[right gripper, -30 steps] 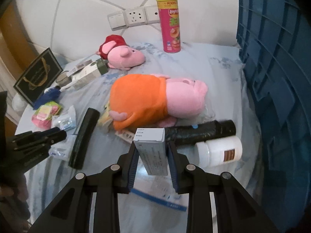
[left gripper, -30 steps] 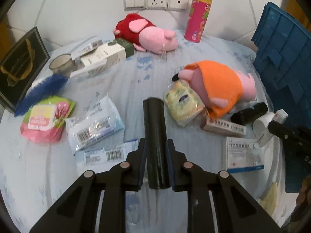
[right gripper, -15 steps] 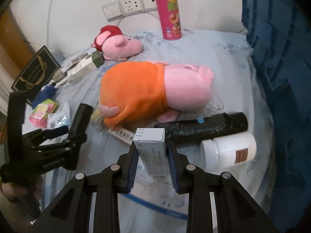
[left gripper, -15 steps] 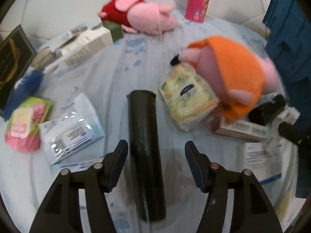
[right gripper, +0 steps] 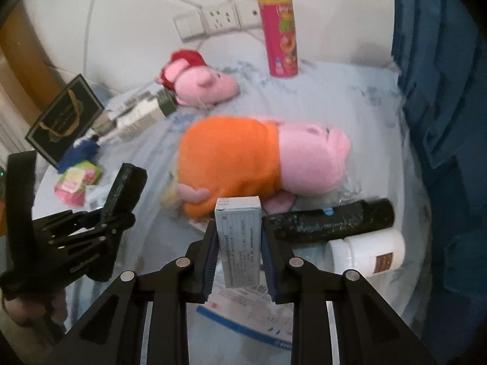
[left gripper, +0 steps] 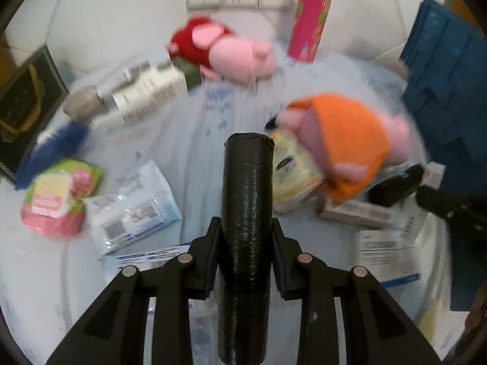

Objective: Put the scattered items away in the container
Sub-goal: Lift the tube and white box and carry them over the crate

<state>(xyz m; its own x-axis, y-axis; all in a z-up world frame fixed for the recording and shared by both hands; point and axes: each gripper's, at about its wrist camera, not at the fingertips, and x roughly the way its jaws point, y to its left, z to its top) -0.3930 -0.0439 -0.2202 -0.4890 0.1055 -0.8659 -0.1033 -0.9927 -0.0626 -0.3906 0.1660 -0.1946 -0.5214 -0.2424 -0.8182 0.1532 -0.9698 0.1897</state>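
Observation:
My left gripper (left gripper: 245, 223) is shut on a black wrapped roll (left gripper: 246, 213), which points away over the bed. In the right wrist view the same left gripper (right gripper: 100, 222) holds the roll (right gripper: 127, 185) tilted up at the left. My right gripper (right gripper: 238, 228) is shut on a small white medicine box (right gripper: 239, 237), held upright in front of the orange-dressed pig plush (right gripper: 231, 152). The blue crate (right gripper: 441, 91) stands along the right edge and shows as the blue crate (left gripper: 447, 76) at the far right.
On the pale sheet lie a red-dressed pig plush (left gripper: 219, 48), a pink chips can (left gripper: 310, 18), wipes packs (left gripper: 134, 210), a yellow pack (left gripper: 292, 167), a second black roll (right gripper: 331, 220), a white jar (right gripper: 368, 252) and a flat box (right gripper: 243, 304). A black framed card (left gripper: 21, 103) leans at the left.
Half a second ago my left gripper stood open around the black roll lying on the sheet; now it is shut on it again and raised. My right gripper kept its box.

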